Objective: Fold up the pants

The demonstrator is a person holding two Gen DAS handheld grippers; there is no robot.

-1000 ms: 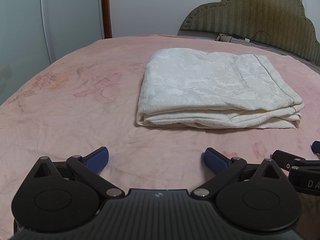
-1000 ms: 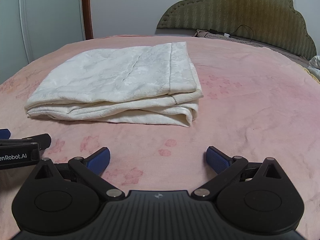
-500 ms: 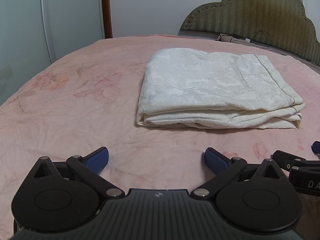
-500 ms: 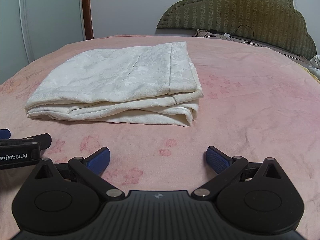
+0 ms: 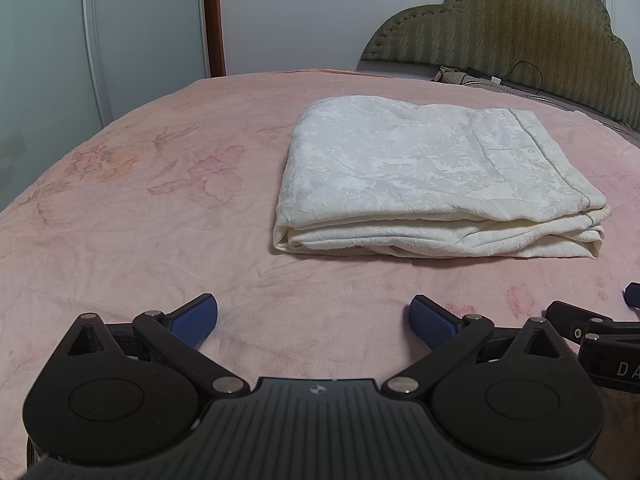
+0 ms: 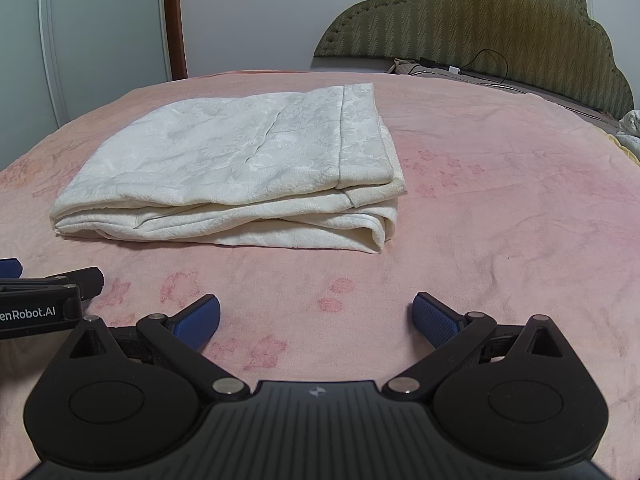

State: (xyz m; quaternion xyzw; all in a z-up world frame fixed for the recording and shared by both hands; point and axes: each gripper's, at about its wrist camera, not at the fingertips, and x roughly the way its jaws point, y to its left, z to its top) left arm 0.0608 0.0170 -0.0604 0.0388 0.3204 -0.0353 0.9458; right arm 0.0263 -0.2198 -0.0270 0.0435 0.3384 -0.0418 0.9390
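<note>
The cream-white pants [image 5: 432,176] lie folded into a flat rectangular stack on the pink bed, also seen in the right wrist view [image 6: 240,172]. My left gripper [image 5: 314,316] is open and empty, low over the bedspread in front of the stack. My right gripper [image 6: 316,318] is open and empty, also short of the stack's near edge. Each gripper shows at the edge of the other's view: the right one [image 5: 592,328] and the left one [image 6: 52,292]. Neither touches the pants.
The pink floral bedspread [image 5: 160,208] covers the bed. An olive padded headboard [image 6: 480,24] stands at the back right with a cable and pillows [image 6: 452,72] below it. White wardrobe doors [image 5: 80,48] are on the left.
</note>
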